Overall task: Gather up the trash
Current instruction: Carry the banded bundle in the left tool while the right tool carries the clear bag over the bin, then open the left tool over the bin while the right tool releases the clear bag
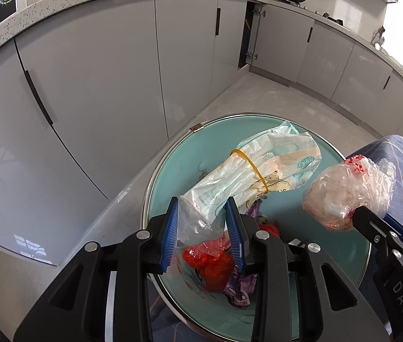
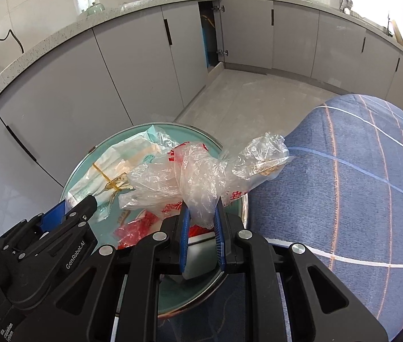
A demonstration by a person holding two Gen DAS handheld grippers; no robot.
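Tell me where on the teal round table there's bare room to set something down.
Bare teal table shows along the left rim beside the banded packet, and at the right rim near the blue cloth. The near middle is crowded with red plastic and a purple wrapper.

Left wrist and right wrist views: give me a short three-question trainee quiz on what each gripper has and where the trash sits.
1. True or false: the left gripper is closed on the white-and-green plastic package bound with a yellow rubber band.
2. What does the right gripper hold? A) the crumpled red plastic wrapper B) the crumpled clear plastic bag with red print C) nothing
3. Fill in: the remaining trash lies on the round teal ____ with a metal rim.

Key
1. True; its blue pads pinch the package's clear end.
2. B.
3. Tray; the red wrapper and the crumpled purple wrapper lie on it.
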